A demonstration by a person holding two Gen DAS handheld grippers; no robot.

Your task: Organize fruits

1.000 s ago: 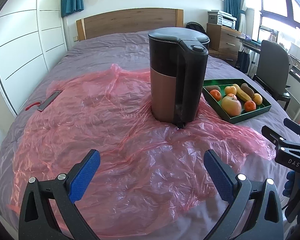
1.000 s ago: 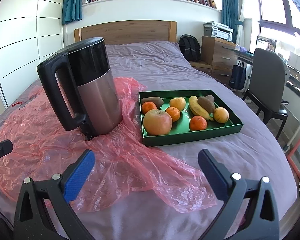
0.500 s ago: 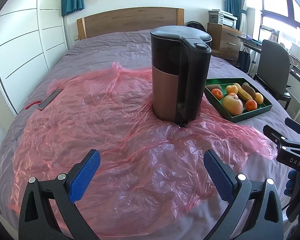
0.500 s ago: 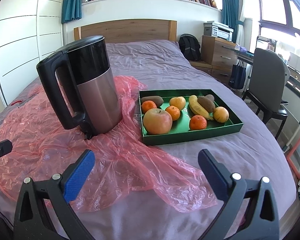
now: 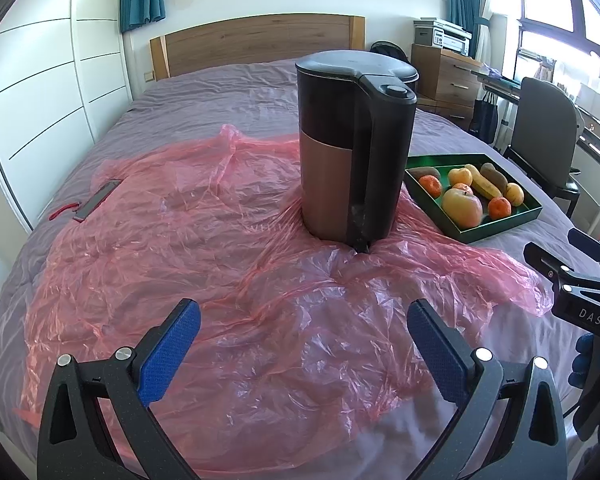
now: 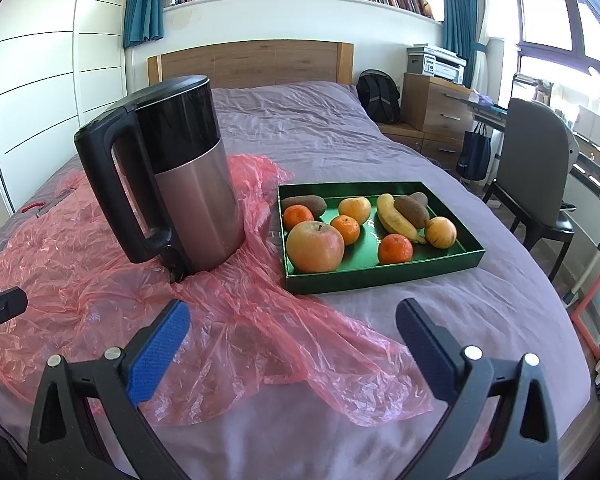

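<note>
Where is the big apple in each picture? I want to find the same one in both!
Left wrist view: the big apple is at the right, at the near end of the green tray, right of the kettle.
Right wrist view: the apple is near the middle, in the tray's front-left corner.
Shared landmark: the kettle on the pink plastic sheet.

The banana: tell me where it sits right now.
In the right wrist view, the banana lies in the green tray, right of centre, between a brown fruit and an orange.
</note>
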